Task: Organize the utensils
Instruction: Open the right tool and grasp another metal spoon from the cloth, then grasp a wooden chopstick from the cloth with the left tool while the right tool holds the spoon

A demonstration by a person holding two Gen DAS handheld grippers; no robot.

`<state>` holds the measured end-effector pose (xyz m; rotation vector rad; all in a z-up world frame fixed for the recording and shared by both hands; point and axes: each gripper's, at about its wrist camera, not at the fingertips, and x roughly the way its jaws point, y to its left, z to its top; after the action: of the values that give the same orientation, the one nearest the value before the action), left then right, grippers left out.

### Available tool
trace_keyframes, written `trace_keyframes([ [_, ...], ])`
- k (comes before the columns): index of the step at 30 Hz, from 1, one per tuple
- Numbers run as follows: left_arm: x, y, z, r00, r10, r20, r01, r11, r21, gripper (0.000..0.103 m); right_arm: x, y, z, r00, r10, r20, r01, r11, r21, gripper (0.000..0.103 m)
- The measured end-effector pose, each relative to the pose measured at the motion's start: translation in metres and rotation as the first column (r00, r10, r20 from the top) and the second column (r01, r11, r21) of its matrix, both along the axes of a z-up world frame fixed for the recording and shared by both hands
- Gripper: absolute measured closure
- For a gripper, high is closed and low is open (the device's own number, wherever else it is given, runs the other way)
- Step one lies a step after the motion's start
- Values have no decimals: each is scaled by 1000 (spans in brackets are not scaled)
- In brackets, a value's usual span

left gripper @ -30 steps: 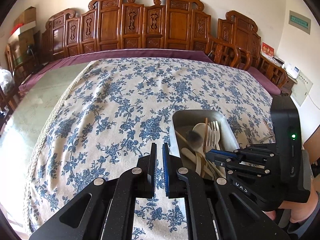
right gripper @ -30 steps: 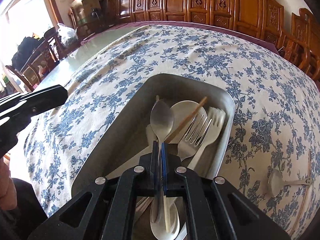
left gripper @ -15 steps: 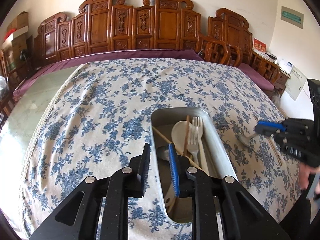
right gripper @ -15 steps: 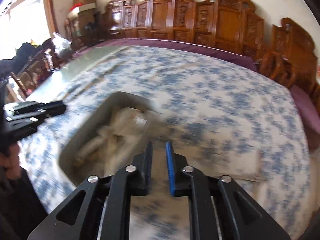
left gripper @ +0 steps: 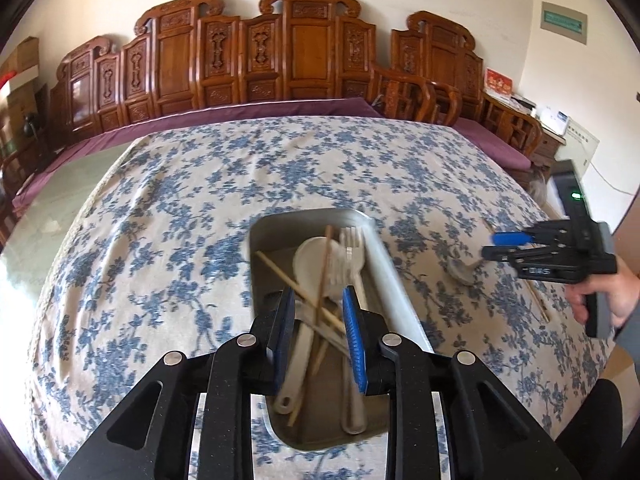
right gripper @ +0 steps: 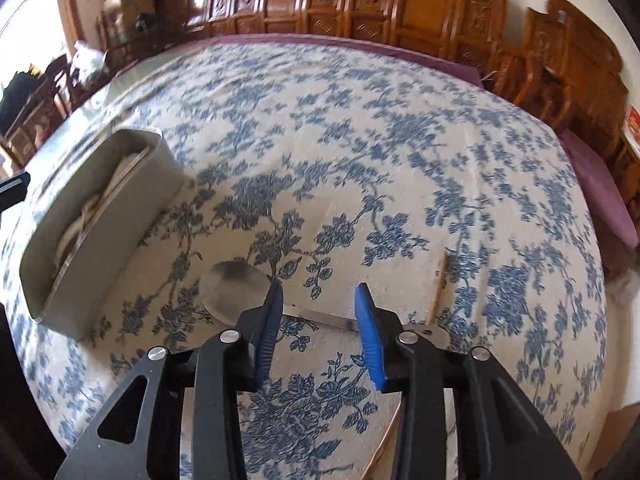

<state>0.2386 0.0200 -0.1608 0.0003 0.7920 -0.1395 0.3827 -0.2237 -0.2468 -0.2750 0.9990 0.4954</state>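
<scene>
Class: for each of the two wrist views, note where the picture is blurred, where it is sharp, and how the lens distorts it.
Left wrist view: the metal tray and its utensils are slightly smeared, the carved wooden screen sharp; the fisheye lens bulges the floral tablecloth. Right wrist view: motion blur streaks the cloth and tray, worst toward the edges; the metal spoon stays readable; dark vignette in the corners.

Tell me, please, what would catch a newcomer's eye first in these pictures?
Probably the blue-flowered tablecloth covering the whole table, with carved wooden chairs lined along the far wall. Next, the grey metal tray near the front, full of pale spoons, a fork and chopsticks, with the left gripper open above it. To its right, a metal spoon lies loose on the cloth before the open right gripper.
</scene>
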Motion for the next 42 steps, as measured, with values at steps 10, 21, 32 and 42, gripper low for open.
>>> trace_keyframes([
  [10, -1, -25, -5, 998, -59, -8, 59, 998, 6, 80, 9, -8, -19, 993, 47, -104, -44, 999, 29, 48],
  [21, -3, -28, -7, 998, -62, -14, 63, 998, 16, 80, -22, 7, -17, 987, 132, -97, -139, 988, -64, 78],
  [32, -12, -47, -5, 996, -88, -4, 88, 996, 22, 80, -39, 12, -14, 998, 38, -47, -42, 995, -86, 96],
  [42, -22, -88, -1, 991, -135, -15, 135, 991, 16, 80, -75, -57, 22, 995, -103, 12, 103, 995, 13, 96],
])
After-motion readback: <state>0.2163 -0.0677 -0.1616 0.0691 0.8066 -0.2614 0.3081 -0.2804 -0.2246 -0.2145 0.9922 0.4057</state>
